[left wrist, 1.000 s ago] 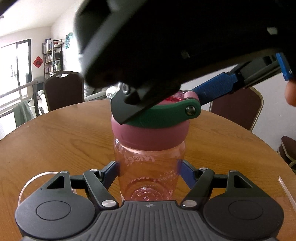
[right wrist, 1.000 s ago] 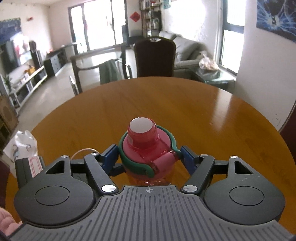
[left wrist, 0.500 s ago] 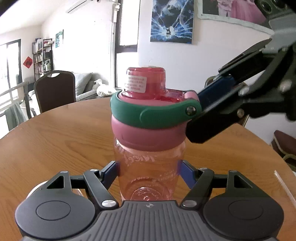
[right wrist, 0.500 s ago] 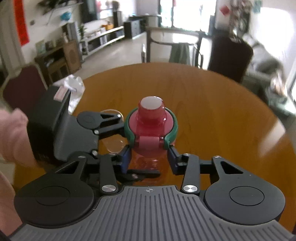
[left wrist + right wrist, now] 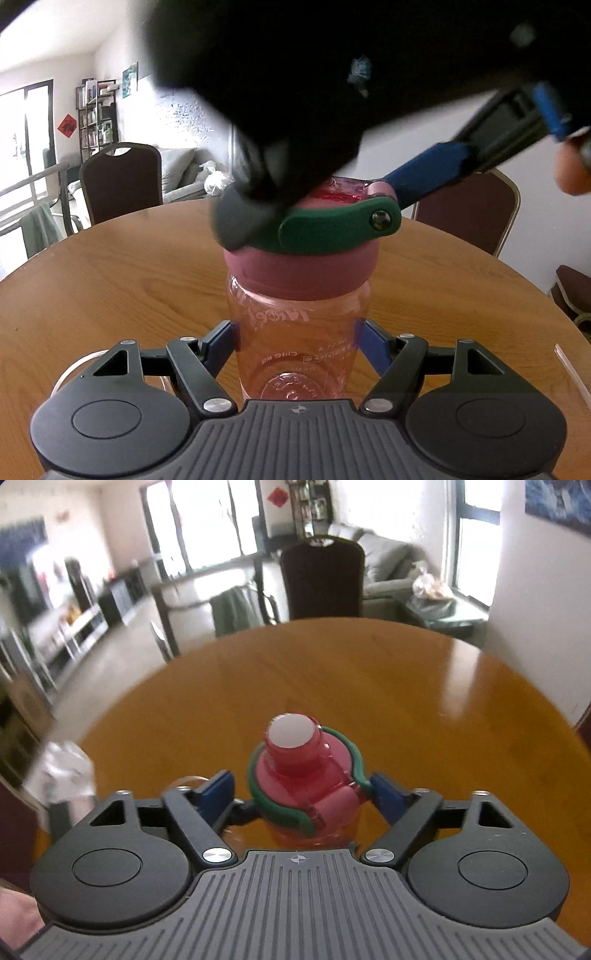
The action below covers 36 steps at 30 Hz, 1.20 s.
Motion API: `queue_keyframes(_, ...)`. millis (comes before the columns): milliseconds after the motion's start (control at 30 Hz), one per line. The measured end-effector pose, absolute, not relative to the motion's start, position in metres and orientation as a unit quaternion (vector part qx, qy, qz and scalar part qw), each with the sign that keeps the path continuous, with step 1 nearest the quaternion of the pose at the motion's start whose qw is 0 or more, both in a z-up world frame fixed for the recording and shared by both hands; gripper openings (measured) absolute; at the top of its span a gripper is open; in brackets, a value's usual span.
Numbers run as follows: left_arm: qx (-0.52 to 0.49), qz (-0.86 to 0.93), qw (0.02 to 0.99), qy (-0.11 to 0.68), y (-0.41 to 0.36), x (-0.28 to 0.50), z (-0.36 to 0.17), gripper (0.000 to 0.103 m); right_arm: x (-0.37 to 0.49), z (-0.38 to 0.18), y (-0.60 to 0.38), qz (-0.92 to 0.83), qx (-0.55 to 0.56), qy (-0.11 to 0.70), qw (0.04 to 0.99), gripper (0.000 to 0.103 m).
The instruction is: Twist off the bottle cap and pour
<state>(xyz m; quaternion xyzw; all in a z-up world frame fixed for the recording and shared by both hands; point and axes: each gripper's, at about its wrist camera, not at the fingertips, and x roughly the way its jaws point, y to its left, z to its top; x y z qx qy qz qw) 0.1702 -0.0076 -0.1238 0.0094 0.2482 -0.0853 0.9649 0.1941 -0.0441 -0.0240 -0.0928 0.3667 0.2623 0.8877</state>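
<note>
On a round wooden table [image 5: 369, 672], the left gripper [image 5: 297, 341] clamps the upright pink bottle [image 5: 299, 332] by its body. The right gripper [image 5: 301, 794], directly above, straddles the cap [image 5: 303, 768]; fingers parted, right one touching the green carry loop [image 5: 354, 764].

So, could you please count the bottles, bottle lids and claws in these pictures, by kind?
Pink bottle: 1
Pink lid with green handle: 1
Claws, left claw and right claw: 2
Total: 4
</note>
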Motion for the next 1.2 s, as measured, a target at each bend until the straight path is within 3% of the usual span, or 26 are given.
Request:
queue_keyframes(200, 0.006, -0.096, 0.964, 0.247, -0.011, 0.158, -0.126, 0.071, 0.200, -0.021, -0.035, 0.279, -0.129, 0.366, 0.878, 0.071)
queue_keyframes(600, -0.010, -0.137, 0.954, 0.267, 0.016, 0.172, -0.121, 0.071, 0.232, -0.002, -0.063, 0.473, -0.285, 0.350, 0.756, 0.061)
queue_keyframes(667, 0.004, -0.133, 0.955, 0.265, 0.013, 0.169, -0.120, 0.071, 0.233, -0.004, -0.062, 0.476, -0.274, 0.355, 0.757, 0.073)
queue_keyframes(700, 0.010, -0.132, 0.956, 0.263, 0.009, 0.165, -0.120, 0.071, 0.230, -0.004, -0.061, 0.471, -0.261, 0.357, 0.763, 0.086)
queue_keyframes(733, 0.012, -0.130, 0.956, 0.262, 0.005, 0.161, -0.120, 0.071, 0.227, -0.004, -0.061, 0.467, -0.246, 0.357, 0.771, 0.089)
queue_keyframes(833, 0.013, -0.121, 0.959, 0.257, 0.002, 0.160, -0.121, 0.071, 0.221, -0.008, -0.051, 0.404, -0.200, 0.367, 0.813, 0.089)
queue_keyframes(967, 0.011, -0.104, 0.962, 0.254, -0.004, 0.159, -0.120, 0.071, 0.218, -0.014, -0.044, 0.337, -0.158, 0.383, 0.846, 0.073)
queue_keyframes(1200, 0.011, -0.103, 0.962, 0.254, -0.021, 0.128, -0.120, 0.071, 0.205, -0.023, -0.039, 0.303, -0.161, 0.357, 0.869, 0.072)
